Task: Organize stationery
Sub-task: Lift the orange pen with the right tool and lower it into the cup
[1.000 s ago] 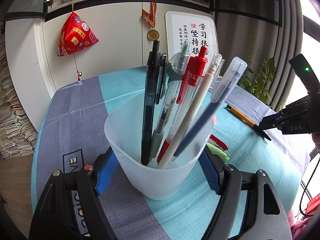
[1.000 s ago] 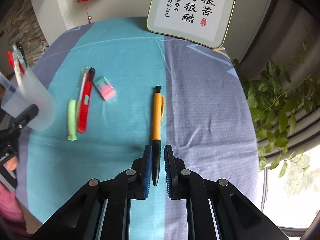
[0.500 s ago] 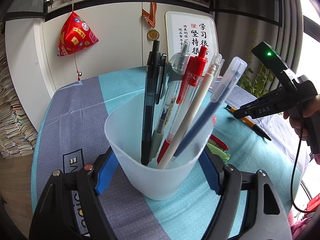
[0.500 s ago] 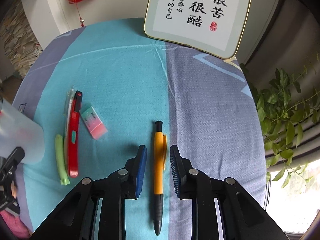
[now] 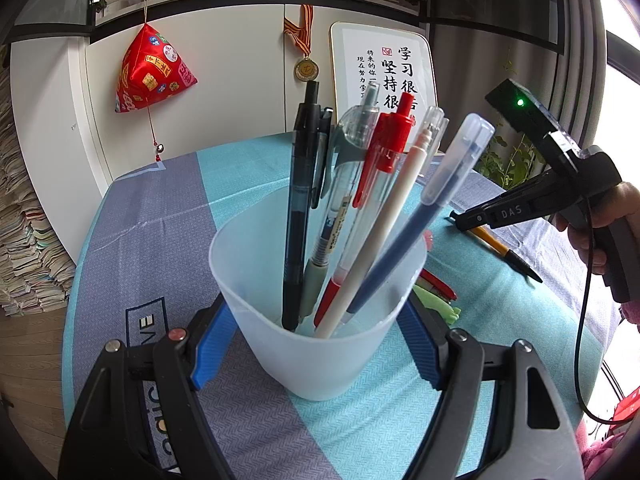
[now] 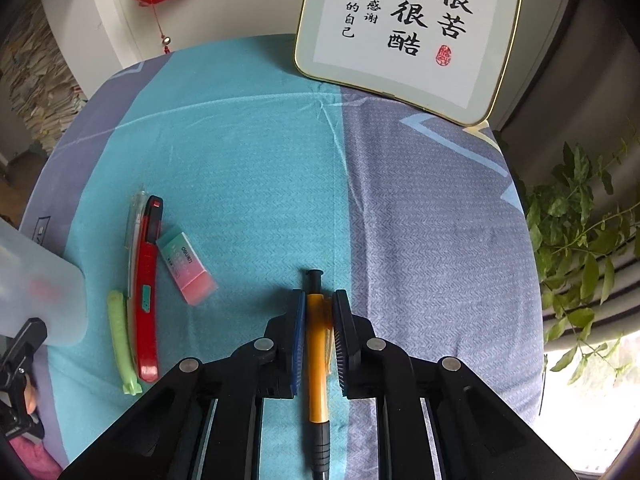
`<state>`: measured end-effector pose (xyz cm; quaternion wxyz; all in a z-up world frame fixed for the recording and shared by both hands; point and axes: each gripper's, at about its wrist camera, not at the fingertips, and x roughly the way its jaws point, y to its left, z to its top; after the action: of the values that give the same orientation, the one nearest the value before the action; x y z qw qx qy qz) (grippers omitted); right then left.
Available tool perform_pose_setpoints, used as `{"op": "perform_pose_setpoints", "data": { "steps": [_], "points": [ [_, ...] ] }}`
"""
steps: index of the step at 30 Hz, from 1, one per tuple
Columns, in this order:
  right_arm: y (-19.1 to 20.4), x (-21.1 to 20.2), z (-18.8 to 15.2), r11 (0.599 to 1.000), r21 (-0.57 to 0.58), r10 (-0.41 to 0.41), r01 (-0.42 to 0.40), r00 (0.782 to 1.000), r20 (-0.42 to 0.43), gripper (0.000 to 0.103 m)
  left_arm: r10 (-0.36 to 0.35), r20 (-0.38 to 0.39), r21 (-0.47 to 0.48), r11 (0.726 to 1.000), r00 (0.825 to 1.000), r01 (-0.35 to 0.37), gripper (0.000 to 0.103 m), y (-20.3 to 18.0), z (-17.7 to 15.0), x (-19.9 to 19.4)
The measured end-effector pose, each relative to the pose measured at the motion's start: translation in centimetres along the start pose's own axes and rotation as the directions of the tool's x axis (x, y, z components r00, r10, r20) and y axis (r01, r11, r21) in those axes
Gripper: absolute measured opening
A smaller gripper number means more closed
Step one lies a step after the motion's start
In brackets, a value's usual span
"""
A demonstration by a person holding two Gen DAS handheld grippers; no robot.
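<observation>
The orange mechanical pencil (image 6: 317,356) is being closed upon by the right gripper (image 6: 317,312), whose jaws, a second ago pinched at its dark tip, are now being brought together around the barrel further up, near the clip; whether the pads are already pressing cannot be told. The pencil is still lying flat on the tablecloth (image 6: 248,160), its black cap pointing to twelve o'clock. At nine o'clock from it, the eraser (image 6: 186,268), red utility knife (image 6: 146,292) and green item (image 6: 120,336) are being left for later. The translucent cup (image 5: 320,320), holding five pens, is being kept clamped by the left gripper (image 5: 316,344), unmoved over the second. A lift and transfer to the cup are judged to be next.
</observation>
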<state>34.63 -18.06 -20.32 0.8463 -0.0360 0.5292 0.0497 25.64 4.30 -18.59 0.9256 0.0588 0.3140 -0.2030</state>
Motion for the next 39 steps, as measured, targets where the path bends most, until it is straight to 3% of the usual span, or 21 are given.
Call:
{"op": "perform_pose_setpoints", "data": {
  "steps": [8,17,21,25,29,32,39],
  "points": [
    [0.2,-6.7,-0.4,0.998,0.033,0.045,-0.052,0.986,0.162,0.014,0.0,0.001,0.001,1.0,1.0,0.0,0.075,0.0,0.0,0.0],
    [2.8,-13.9,-1.3,0.996,-0.023,0.092,-0.089,0.944,0.318,0.014,0.0,0.001,0.001,1.0,1.0,0.0,0.075,0.0,0.0,0.0],
    [4.5,-17.6,-1.0,0.987,-0.071,0.162,-0.145,0.905,0.393,0.014,0.0,0.001,0.001,1.0,1.0,0.0,0.075,0.0,0.0,0.0],
    [6.7,-22.0,-0.7,0.97,-0.143,0.239,-0.194,0.848,0.473,0.014,0.0,0.001,0.001,1.0,1.0,0.0,0.075,0.0,0.0,0.0],
    [9.7,-24.3,-0.5,0.94,-0.237,0.332,-0.243,0.809,0.485,0.014,0.0,0.001,0.001,1.0,1.0,0.0,0.075,0.0,0.0,0.0],
    [12.5,-23.5,-0.1,0.927,-0.295,0.35,-0.232,0.819,0.455,0.014,0.0,0.001,0.001,1.0,1.0,0.0,0.075,0.0,0.0,0.0],
    [15.1,-17.9,1.2,0.923,-0.286,0.347,-0.258,0.879,0.326,0.014,0.0,0.001,0.002,1.0,1.0,0.0,0.075,0.0,0.0,0.0]
  ]
}}
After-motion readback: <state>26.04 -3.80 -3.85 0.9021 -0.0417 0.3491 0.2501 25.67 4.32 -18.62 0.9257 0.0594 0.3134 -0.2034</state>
